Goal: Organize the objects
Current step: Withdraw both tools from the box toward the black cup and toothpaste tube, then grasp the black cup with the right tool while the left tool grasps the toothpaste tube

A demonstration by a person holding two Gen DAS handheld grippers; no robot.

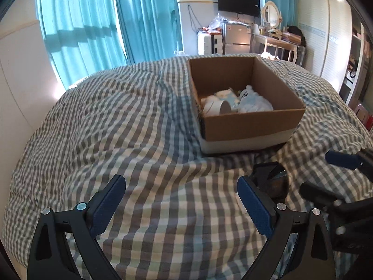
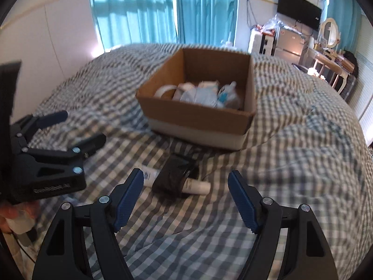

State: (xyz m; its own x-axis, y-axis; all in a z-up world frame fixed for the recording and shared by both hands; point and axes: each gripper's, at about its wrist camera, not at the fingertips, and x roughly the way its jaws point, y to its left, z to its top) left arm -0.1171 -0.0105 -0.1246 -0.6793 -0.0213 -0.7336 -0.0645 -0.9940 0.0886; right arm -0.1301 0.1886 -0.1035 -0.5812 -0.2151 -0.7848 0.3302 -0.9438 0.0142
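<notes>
An open cardboard box (image 1: pixel 254 122) (image 2: pixel 200 116) stands on a checked bedspread (image 1: pixel 139 128) (image 2: pixel 291 140). It holds a white tape roll (image 1: pixel 216 107) and white and blue packets (image 1: pixel 254 100) (image 2: pixel 207 93). A white tube wrapped in a black band (image 2: pixel 174 180) lies on the bedspread in front of the box, just ahead of my right gripper (image 2: pixel 185 198), which is open and empty. The same dark object (image 1: pixel 272 179) shows behind my left gripper's right finger. My left gripper (image 1: pixel 181 205) is open and empty over bare bedspread; it shows at the left of the right wrist view (image 2: pixel 79 128).
Teal curtains (image 1: pixel 105 23) hang behind the bed. A wall TV (image 1: pixel 237 1), small fridge (image 1: pixel 236 38) and dressing table with mirror (image 1: pixel 275 37) stand beyond the far side. White wardrobe doors (image 1: pixel 324 35) are at the right. A white headboard or wall (image 1: pixel 18 70) is at the left.
</notes>
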